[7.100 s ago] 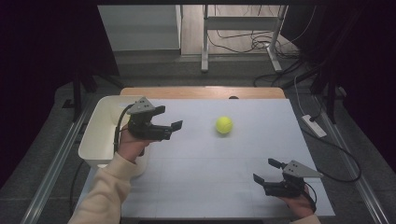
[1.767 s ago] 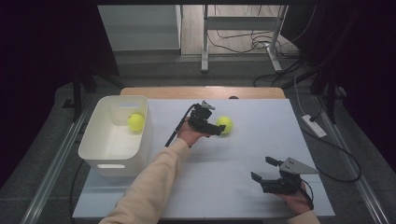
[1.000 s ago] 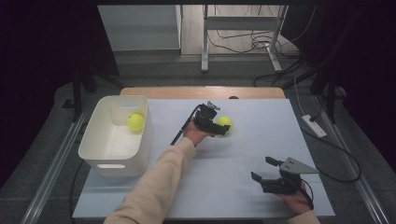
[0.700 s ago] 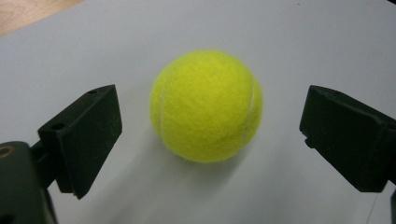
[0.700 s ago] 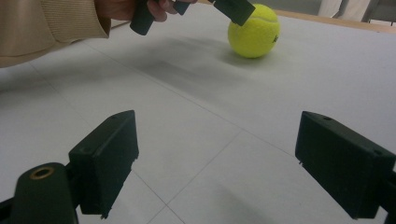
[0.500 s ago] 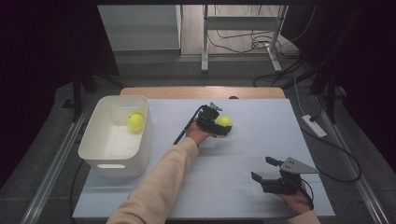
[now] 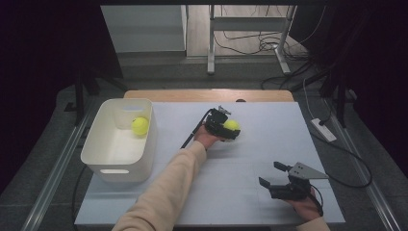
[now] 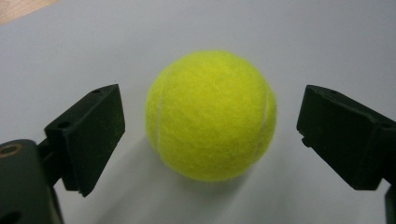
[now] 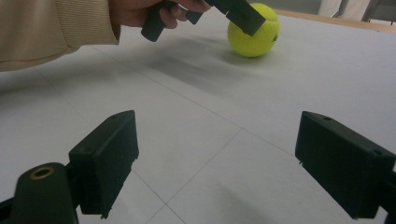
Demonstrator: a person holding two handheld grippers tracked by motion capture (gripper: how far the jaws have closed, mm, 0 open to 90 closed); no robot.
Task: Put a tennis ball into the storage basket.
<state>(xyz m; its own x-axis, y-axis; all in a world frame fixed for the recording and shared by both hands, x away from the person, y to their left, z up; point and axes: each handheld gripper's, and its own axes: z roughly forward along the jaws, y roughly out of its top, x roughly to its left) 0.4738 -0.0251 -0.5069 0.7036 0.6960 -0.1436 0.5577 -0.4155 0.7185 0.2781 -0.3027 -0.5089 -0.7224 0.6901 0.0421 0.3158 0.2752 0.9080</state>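
Table [image 7: 269, 159] white, dim room, cables behind. Left gripper [image 8: 210, 116] closing around tennis ball [image 8: 211, 114], seemingly untouched; right gripper [image 9: 219, 163] open.

Fuzzy yellow tennis ball [image 8: 211, 114] with pale seams, resting on the white tabletop [image 7: 269, 144], toward its far middle

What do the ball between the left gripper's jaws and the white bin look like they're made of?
The tennis ball looks felt-covered: fuzzy yellow nap with a pale curved seam, probably over rubber. The white bin looks like moulded plastic: smooth, slightly glossy walls, rounded corners and a cut-out handle slot.
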